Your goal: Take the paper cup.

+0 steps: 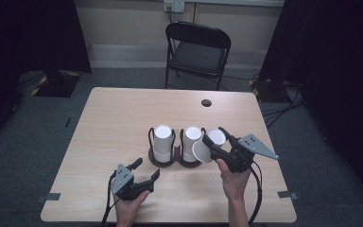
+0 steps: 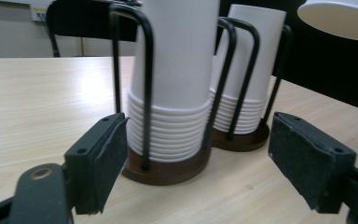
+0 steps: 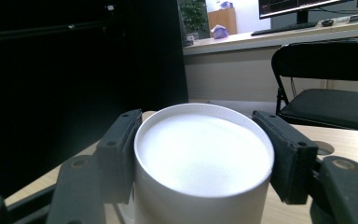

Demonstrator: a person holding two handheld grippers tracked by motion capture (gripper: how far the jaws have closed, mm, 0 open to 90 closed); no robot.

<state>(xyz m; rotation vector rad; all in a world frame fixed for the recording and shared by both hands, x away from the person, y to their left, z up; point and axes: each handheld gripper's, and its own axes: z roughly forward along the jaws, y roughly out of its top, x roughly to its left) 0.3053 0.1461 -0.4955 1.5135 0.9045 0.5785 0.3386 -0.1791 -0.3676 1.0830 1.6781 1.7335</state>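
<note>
Cup (image 1: 211, 144) in my right gripper (image 1: 220, 142) sits right of centre in the high view, tilted, both pads clamped on its white wall; in the right gripper view its flat end (image 3: 204, 149) sits between the jaws. I read no print on it. Just left of it stand two wire holders (image 1: 150, 137) on dark round bases, each with a stack of white cups (image 1: 162, 142), also unmarked. My left gripper (image 1: 146, 176) rests at lower centre of the table (image 1: 113, 118), jaws wide and gripping nothing, facing the nearer stack (image 2: 177, 79). A folding chair (image 1: 198, 49) stands at top centre.
</note>
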